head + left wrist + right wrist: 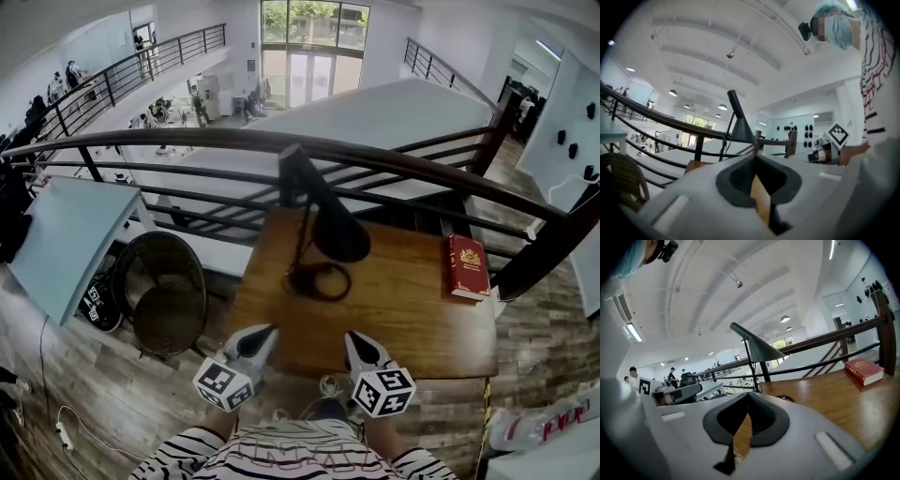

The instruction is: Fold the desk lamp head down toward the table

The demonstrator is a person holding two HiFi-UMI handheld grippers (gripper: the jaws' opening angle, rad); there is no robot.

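A black desk lamp stands near the back of the wooden table [403, 319]. Its cone head [336, 225] tilts down to the right over the round ring base [319, 280], and a thin stem [302, 230] rises from the base. In the left gripper view the lamp head [740, 124] shows ahead, in the right gripper view the lamp head [757, 347] too. My left gripper [265, 335] and right gripper [352, 340] hover at the table's near edge, both shut with nothing between the jaws, well short of the lamp.
A red book [467, 266] lies at the table's right side. A dark railing [187, 141] runs behind the table. A round wicker chair [164, 291] stands left of the table on the wood floor.
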